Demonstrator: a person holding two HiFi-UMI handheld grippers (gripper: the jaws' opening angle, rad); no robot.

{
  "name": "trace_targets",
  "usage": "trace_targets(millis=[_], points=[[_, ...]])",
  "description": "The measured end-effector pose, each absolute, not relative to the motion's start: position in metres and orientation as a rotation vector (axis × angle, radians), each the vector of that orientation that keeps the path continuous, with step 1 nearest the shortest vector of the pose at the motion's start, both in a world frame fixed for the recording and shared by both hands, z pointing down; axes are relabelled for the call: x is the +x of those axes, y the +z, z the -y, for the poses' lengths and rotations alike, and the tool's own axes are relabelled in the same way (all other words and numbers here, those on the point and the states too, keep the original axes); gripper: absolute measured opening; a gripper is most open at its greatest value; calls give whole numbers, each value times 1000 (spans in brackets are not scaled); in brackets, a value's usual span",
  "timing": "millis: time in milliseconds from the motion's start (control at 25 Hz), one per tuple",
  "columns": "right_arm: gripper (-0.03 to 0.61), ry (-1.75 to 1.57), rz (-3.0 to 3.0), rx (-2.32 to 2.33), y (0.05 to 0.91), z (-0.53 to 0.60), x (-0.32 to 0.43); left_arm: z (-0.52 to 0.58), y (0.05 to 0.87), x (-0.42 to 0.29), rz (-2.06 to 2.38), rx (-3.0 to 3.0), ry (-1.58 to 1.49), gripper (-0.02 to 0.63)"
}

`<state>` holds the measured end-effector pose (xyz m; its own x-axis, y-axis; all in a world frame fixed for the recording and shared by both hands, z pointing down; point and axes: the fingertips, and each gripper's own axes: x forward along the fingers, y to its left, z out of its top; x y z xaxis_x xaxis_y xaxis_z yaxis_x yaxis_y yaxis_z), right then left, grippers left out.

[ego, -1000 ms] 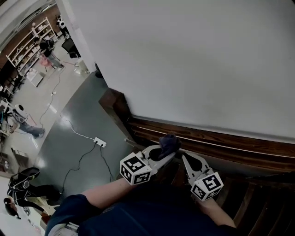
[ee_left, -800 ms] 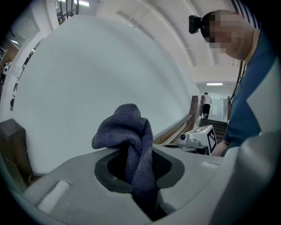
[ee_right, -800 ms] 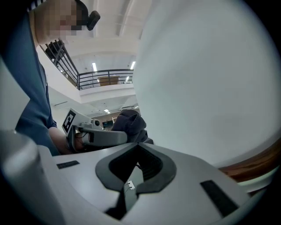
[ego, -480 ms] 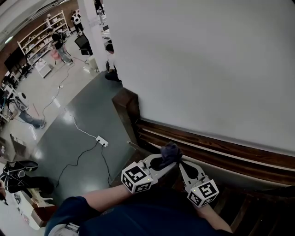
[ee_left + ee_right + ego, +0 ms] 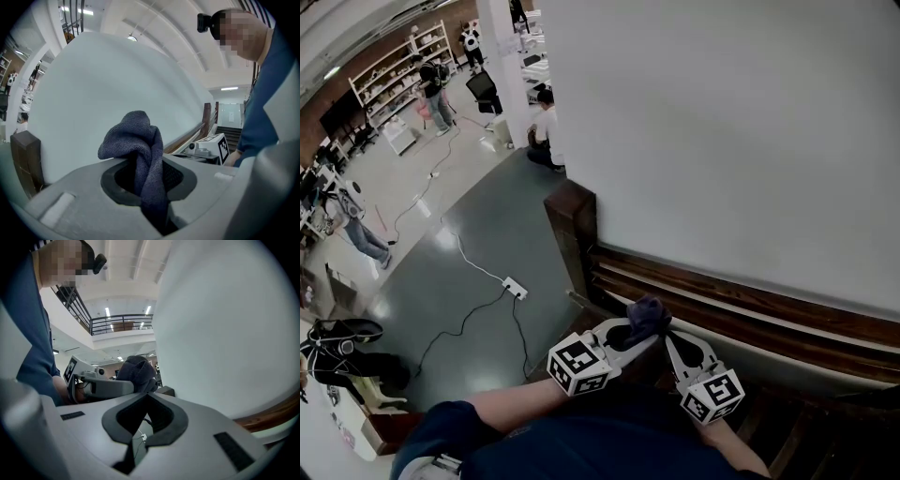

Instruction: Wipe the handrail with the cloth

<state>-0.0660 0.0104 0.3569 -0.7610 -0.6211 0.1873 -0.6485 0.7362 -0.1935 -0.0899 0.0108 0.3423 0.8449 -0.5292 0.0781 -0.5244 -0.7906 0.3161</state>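
A dark blue cloth (image 5: 647, 314) is bunched up and pinched between the jaws of my left gripper (image 5: 639, 330). It rests at the dark wooden handrail (image 5: 741, 302), which runs along the white wall from the newel post (image 5: 573, 217) to the right. In the left gripper view the cloth (image 5: 138, 147) stands up out of the shut left gripper (image 5: 143, 164), with the handrail (image 5: 193, 135) beyond it. My right gripper (image 5: 671, 339) sits just right of the cloth, shut and empty. In the right gripper view, the right gripper (image 5: 146, 397) faces the cloth (image 5: 136, 371).
The white wall (image 5: 722, 131) rises right behind the rail. Dark stair steps (image 5: 806, 441) lie at the lower right. Far below, the grey floor (image 5: 478, 253) holds a power strip with cables (image 5: 517, 288), several people and shelves (image 5: 403, 70).
The head view has shifted, so the newel post and the hall below sit further right. Both grippers, with the cloth, now lie closer to the post.
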Motion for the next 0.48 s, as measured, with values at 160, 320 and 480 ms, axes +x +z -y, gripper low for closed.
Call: trace_targets(millis=[160,320,480], points=[[8,373,2827,1030,358,-14,-71,-14,343,-95,792,2693,-23,78],[8,369,2822,1033,354,-19,-71,-19,339,-95,788,2694,-27,78],[8,369,2815,1035,356,-20,-72,-21,341,-95,785,2694,-26,78]])
